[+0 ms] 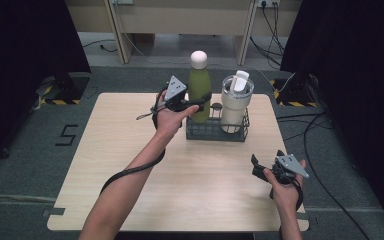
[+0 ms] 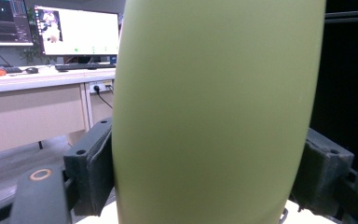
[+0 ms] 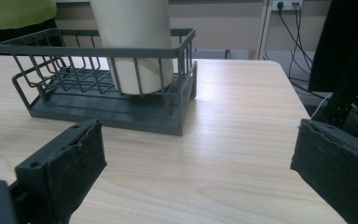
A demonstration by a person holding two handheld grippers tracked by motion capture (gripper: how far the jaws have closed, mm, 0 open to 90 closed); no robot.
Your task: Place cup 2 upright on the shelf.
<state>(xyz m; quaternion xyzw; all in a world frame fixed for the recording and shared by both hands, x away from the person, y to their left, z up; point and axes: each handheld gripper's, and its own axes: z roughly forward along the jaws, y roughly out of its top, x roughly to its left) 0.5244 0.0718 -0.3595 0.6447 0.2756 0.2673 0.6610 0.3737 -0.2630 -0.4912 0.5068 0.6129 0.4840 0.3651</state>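
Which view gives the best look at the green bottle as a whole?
The high view: it shows the green bottle complete, white cap to base, with the left gripper clamped on it above the wire basket. The left gripper view shows just its body between the jaws; the right gripper view catches a green corner.

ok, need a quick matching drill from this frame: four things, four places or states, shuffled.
1. green bottle
2. cream tumbler
3. wire basket
4. right gripper

A. open, above the table's near right part
B. stands in the basket's right end
C. clamped between the left gripper's jaws
D. sits on the table's far side

Pairs: 1-C, 2-B, 3-D, 4-A
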